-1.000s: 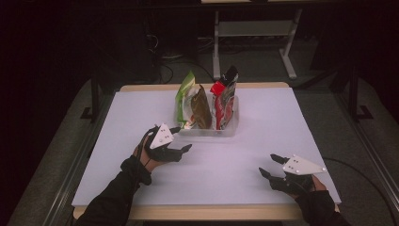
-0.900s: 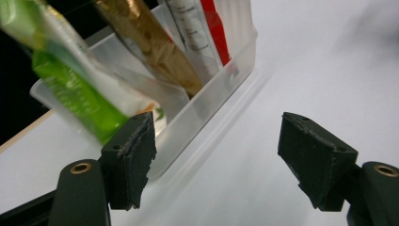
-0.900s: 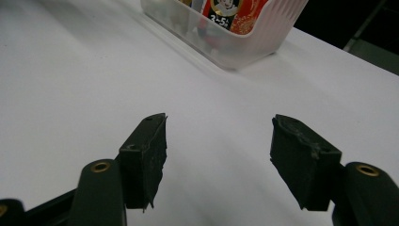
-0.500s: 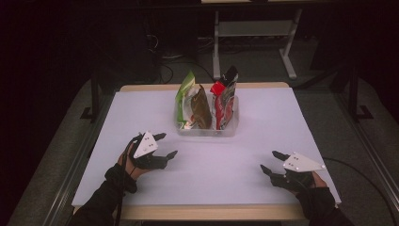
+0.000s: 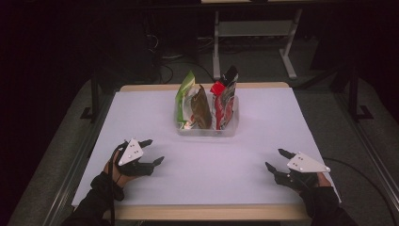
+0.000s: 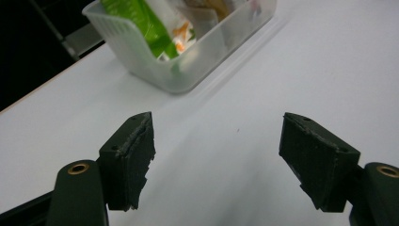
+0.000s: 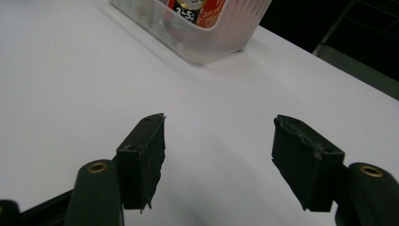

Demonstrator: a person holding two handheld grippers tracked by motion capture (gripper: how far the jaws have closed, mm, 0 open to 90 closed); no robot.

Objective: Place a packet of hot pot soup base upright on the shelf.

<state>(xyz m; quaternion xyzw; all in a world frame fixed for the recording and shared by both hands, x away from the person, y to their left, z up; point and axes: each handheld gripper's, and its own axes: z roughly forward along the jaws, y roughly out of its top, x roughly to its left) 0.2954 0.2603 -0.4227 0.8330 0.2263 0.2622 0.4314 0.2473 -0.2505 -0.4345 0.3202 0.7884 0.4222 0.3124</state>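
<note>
Standing well beyond both grippers, left (image 5: 150,151) and right (image 5: 275,159), jaws apart, is the bin (image 5: 207,129).

Tub at the far middle of the table, one gripper at each near corner

The tub (image 5: 207,128) stood on the table (image 5: 263,117) with the snack packets (image 5: 200,101) upright inside; the left gripper (image 5: 151,151) lay near-left, the right gripper (image 5: 277,160) near-right, both well apart from it.

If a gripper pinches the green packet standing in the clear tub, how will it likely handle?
The green packet looks like thin film, so probably light and floppy, crumpling under the fingers. Its glossy surface may be slippery. It stands upright against neighbours in the clear tub, so lifting it might tip those.
</note>
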